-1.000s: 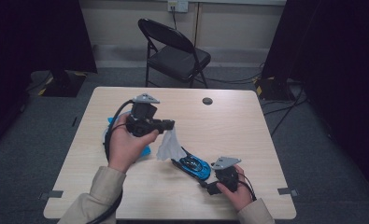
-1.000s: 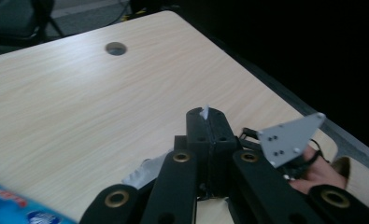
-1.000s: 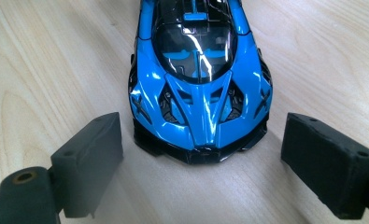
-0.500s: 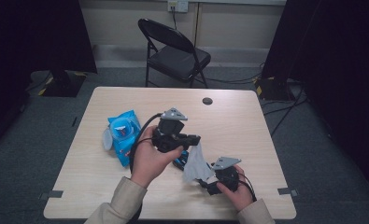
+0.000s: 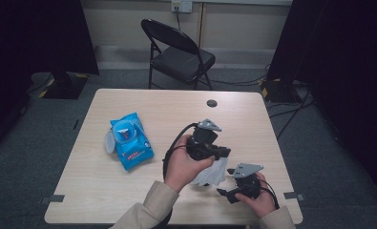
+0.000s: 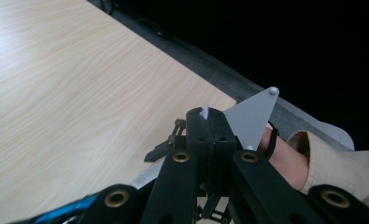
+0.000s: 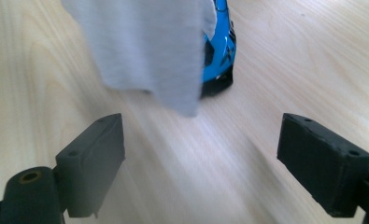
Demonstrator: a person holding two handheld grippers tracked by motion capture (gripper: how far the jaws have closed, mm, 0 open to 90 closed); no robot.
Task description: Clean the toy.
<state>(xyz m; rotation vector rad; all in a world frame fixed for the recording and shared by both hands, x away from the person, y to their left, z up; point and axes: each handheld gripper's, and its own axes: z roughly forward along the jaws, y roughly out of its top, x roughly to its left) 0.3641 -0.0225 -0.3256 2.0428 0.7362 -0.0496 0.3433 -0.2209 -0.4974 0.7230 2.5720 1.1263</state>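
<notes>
Because I want to clean the blue toy car (image 7: 221, 37) with a wet cloth, I hold the white wipe (image 5: 212, 174) in my left gripper (image 5: 214, 151). Its two black jaws are pressed together on the upper corner of the wipe. In the left gripper view a small white tip of it comes out between the closed jaws of the left gripper (image 6: 209, 117). The rest of the wipe hangs down freely, so its lower edge can spread over the car when I bring it down.

My right gripper (image 7: 209, 128) is low over the bench (image 5: 152, 105) with the jaws spread wide and nothing between them. I judge that it waits there to steady the car, since a small car on wheels would roll away under the wipe.

In the right gripper view the wipe (image 7: 145, 46) hangs in front of the car and covers most of it; the car's blue end and dark underside look out at the right side of the cloth. The car is ahead of the open jaws, near but apart from them. Whether the wipe already touches the car, I cannot tell.

The pack of wipes (image 5: 129, 140) lies on the left part of the bench with its lid open, well apart from both grippers.
</notes>
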